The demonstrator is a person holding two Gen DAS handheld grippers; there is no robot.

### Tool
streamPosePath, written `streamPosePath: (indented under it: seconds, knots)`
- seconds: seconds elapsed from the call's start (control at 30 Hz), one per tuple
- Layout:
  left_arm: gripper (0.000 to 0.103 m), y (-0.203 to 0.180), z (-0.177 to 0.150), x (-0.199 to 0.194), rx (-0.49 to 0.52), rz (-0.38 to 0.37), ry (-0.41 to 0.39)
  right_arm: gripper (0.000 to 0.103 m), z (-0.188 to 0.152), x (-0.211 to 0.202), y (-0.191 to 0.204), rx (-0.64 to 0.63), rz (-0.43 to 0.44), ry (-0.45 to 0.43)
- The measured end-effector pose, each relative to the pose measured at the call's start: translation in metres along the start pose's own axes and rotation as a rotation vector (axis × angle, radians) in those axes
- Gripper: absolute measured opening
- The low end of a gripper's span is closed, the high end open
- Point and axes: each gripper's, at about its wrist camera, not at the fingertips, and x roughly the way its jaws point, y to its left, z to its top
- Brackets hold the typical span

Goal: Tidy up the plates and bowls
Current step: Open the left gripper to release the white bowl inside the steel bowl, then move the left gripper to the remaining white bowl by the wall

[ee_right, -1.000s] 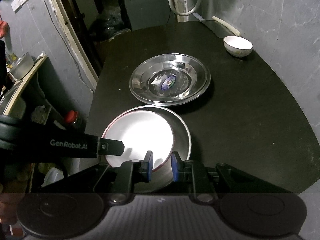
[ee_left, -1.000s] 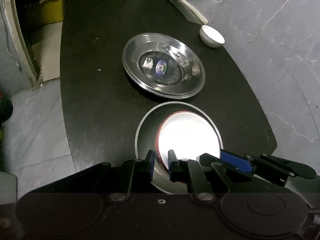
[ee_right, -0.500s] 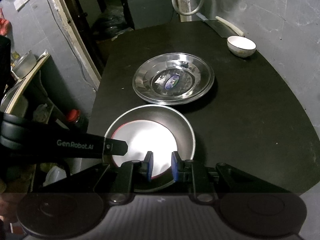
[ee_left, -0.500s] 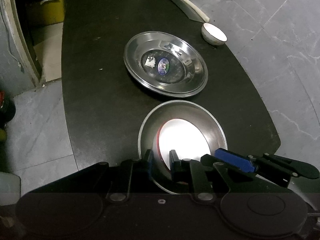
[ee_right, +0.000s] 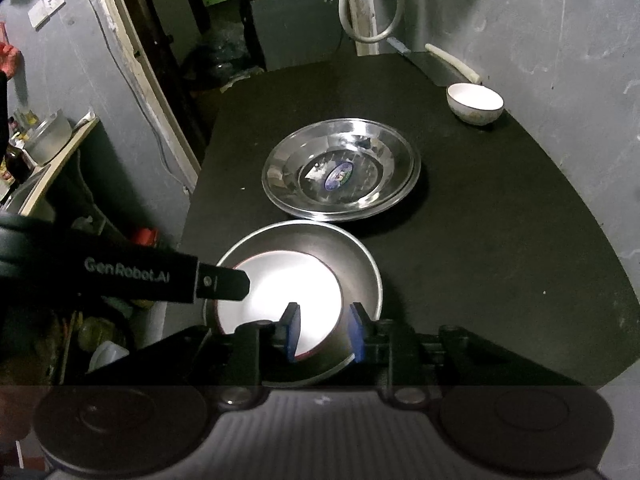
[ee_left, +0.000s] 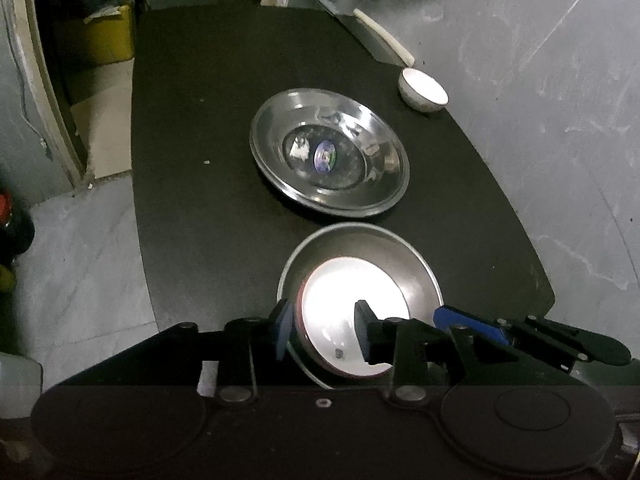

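Left wrist view: the left tongs (ee_left: 322,330) stand released at lower centre, fingers spread either side of the near rim of a white plate (ee_left: 352,304) with a red edge. That plate lies inside a steel bowl (ee_left: 416,264) on the black counter (ee_left: 192,208). A wide steel dish (ee_left: 360,196) sits mid-frame, and a small white bowl (ee_left: 422,90) is at upper right.

Right wrist view: the right tongs (ee_right: 325,332) are also released, straddling the plate's rim low in the frame.

Dim room — grey walls (ee_right: 560,20), marbled grey floor (ee_left: 80,260), black table (ee_right: 480,240).
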Motion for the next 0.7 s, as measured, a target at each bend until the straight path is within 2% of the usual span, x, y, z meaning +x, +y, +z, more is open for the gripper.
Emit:
streamPosePath:
  seconds: [0.13, 0.3, 0.47, 0.7]
  knots:
    - [0.040, 0.001, 0.003, -0.005, -0.013, 0.004, -0.019, 0.042, 0.002, -0.004, -0.002, 0.000, -0.001, -0.017]
    - [0.053, 0.006, 0.009, -0.011, -0.053, 0.009, -0.052, 0.060, 0.005, -0.009, -0.007, 0.005, -0.013, -0.043]
    - [0.081, 0.003, 0.020, -0.012, -0.069, 0.037, -0.097, 0.084, 0.009, -0.011, -0.020, 0.026, -0.021, -0.064]
    - [0.099, -0.010, 0.041, -0.004, -0.030, 0.144, -0.119, 0.102, 0.017, -0.008, -0.048, 0.072, -0.002, -0.076]
